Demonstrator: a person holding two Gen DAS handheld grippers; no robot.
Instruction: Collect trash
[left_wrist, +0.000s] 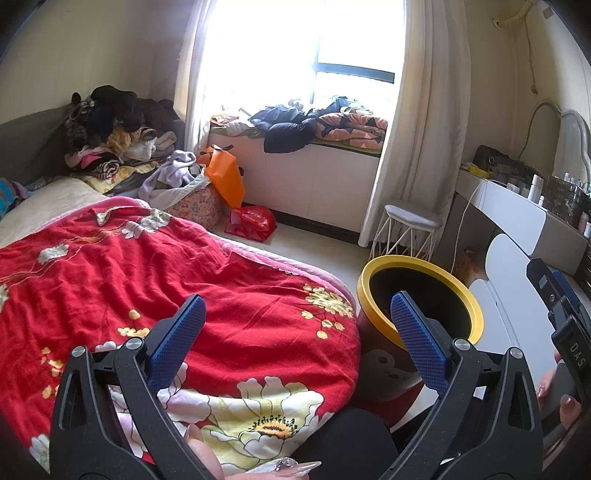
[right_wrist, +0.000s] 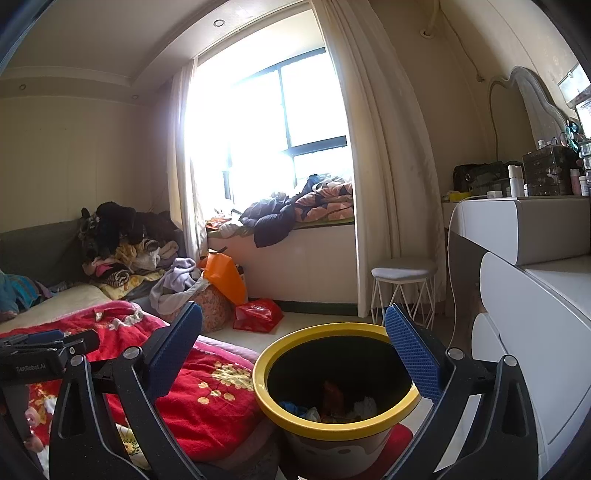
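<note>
I see a strip of pale floor (right_wrist: 314, 325) running from the bin (right_wrist: 334, 424) toward the window seat (right_wrist: 303, 266). It is hemmed on the left by the bed (left_wrist: 166, 288) with its red quilt and on the right by the white dresser (right_wrist: 535, 332). The bed's rounded corner comes right up beside the bin; I cannot tell whether they touch. A white stool (right_wrist: 402, 288) stands by the curtain (right_wrist: 388, 184) at the far right of the strip, and a red bag (right_wrist: 256, 314) and an orange bag (right_wrist: 225, 277) lie at its far left, near the bed's side.

The bin stands on the floor between bed and dresser, yellow rim up. From the right wrist I look into it: scraps of trash (right_wrist: 332, 406) lie at the bottom, some orange, some white, some blue.

My left gripper (left_wrist: 295, 314) has its blue pads spread wide, nothing between them. It hangs over the quilt's edge, with its right pad in front of the bin's rim.

My right gripper (right_wrist: 291, 325) is likewise spread wide and holds nothing. It is above the bin's mouth, with the rim showing between its pads. Neither touches the bin, as far as I can see.
</note>
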